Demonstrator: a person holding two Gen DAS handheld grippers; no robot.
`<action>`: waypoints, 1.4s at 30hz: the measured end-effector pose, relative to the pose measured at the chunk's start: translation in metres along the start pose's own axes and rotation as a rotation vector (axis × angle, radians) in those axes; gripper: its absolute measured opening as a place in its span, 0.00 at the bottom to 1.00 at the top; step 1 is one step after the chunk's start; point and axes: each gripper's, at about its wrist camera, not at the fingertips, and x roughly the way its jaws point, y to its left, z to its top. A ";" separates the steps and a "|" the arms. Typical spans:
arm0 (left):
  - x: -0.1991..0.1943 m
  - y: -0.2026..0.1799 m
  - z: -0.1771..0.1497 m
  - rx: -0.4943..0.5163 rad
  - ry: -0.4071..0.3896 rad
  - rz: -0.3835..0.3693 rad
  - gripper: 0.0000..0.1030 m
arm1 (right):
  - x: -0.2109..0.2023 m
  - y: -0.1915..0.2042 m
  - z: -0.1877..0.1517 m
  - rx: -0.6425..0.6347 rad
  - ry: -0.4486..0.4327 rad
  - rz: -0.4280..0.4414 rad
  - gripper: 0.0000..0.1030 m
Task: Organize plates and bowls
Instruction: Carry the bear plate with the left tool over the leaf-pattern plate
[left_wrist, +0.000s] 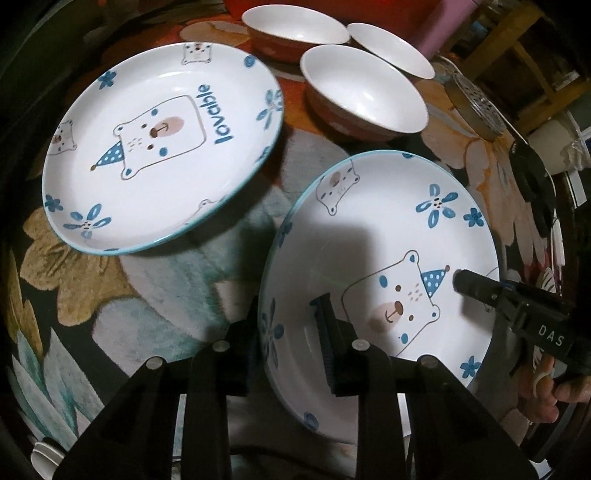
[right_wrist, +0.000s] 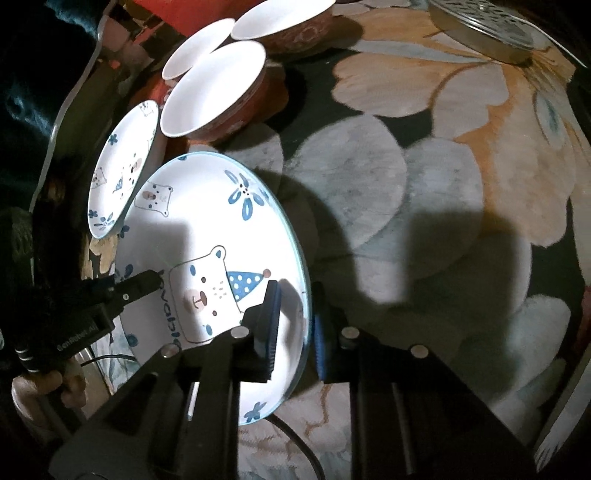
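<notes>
On the flowered counter (right_wrist: 424, 192), the nearer bear plate (left_wrist: 369, 236) is clamped at opposite rims by the left tongs (left_wrist: 288, 332) and right tongs (right_wrist: 293, 321). It could be tilted or dropped if one grip slips. Only the left view fully shows the second bear plate (left_wrist: 159, 147).

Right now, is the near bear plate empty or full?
Empty. The near bear plate shows its whole bear drawing; only gripper fingers cross its rim.

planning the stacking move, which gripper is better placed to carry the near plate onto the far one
Left, probably: both the left gripper and right gripper clamp the near bear-print plate, but the other bear-print plate lies on the left's side.
</notes>
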 end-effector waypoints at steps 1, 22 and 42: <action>-0.001 -0.003 0.001 0.004 -0.003 -0.001 0.27 | -0.002 -0.002 0.000 0.004 -0.004 0.000 0.16; -0.022 -0.094 0.028 0.124 -0.059 -0.064 0.27 | -0.065 -0.055 -0.014 0.186 -0.109 -0.005 0.15; -0.022 -0.185 0.014 0.255 -0.043 -0.133 0.27 | -0.124 -0.133 -0.054 0.338 -0.190 -0.048 0.15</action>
